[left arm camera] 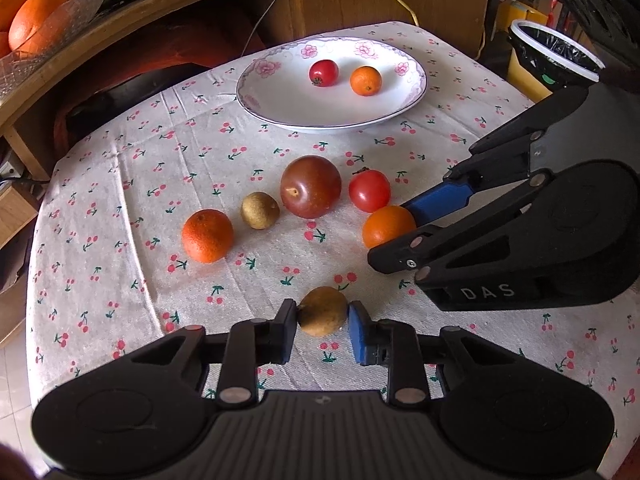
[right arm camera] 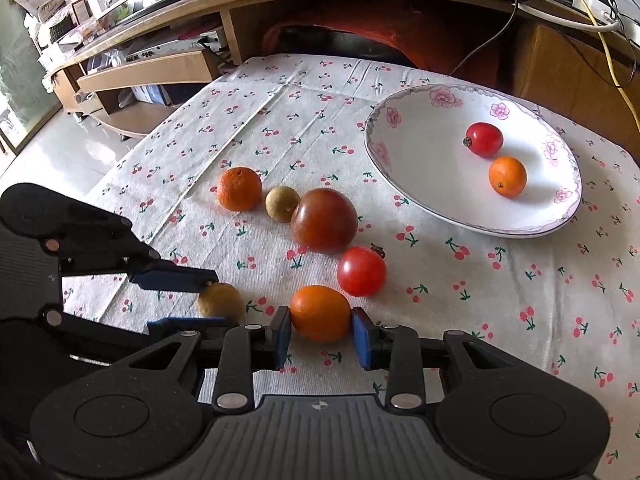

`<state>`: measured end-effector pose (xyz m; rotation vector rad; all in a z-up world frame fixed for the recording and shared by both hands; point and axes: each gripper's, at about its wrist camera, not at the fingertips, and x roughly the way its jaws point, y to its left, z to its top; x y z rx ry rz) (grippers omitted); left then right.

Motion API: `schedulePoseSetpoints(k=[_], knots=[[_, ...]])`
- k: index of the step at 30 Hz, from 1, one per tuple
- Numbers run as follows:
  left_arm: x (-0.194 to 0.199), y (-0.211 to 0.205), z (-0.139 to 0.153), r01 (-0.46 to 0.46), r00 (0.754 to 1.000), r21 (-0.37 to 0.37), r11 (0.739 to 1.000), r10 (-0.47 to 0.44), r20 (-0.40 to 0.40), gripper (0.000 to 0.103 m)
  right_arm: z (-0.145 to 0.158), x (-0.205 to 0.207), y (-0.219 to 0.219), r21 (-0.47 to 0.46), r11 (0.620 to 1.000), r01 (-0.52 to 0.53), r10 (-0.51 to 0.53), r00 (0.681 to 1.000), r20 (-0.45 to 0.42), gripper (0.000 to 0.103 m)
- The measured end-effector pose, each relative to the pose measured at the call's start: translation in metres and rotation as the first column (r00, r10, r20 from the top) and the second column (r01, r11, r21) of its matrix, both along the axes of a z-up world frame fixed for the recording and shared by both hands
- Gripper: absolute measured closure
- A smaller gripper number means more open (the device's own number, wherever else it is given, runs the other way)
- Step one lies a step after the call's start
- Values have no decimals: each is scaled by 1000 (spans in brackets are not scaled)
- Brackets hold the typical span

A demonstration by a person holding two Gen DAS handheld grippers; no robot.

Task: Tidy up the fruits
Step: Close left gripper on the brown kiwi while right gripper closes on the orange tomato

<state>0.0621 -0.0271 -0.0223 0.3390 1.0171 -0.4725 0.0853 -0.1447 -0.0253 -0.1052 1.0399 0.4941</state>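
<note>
My left gripper [left arm camera: 323, 320] is shut on a small yellow-brown fruit [left arm camera: 322, 307] that rests on the cherry-print cloth near the front edge. Both pads touch its sides. Just to its right, my right gripper [right arm camera: 321, 330] is shut on a small orange fruit [right arm camera: 320, 310], which also sits on the cloth. Loose in a row lie an orange mandarin [left arm camera: 207, 235], a small brown fruit [left arm camera: 259, 210], a large dark red fruit [left arm camera: 310, 186] and a red cherry tomato [left arm camera: 369, 191]. The flowered white plate [left arm camera: 280, 100] at the back holds a red tomato [left arm camera: 323, 73] and a small orange [left arm camera: 365, 80].
A wooden shelf unit [right arm camera: 280, 4] with cables stands behind the table. A glass bowl of oranges [left arm camera: 36, 20] sits on it at the left. A lined bin [left arm camera: 554, 54] stands beyond the table's right edge. The cloth [left arm camera: 120, 200] ends at rounded table edges.
</note>
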Motion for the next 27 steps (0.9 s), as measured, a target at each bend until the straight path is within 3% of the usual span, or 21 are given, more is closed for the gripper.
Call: schedulePoseSetpoints(k=[27], knots=[[7,-8,0,0,1000,4,1000,0,-5,67,3,-9,-11,-19,1000,3,-4,1000,-22,74]])
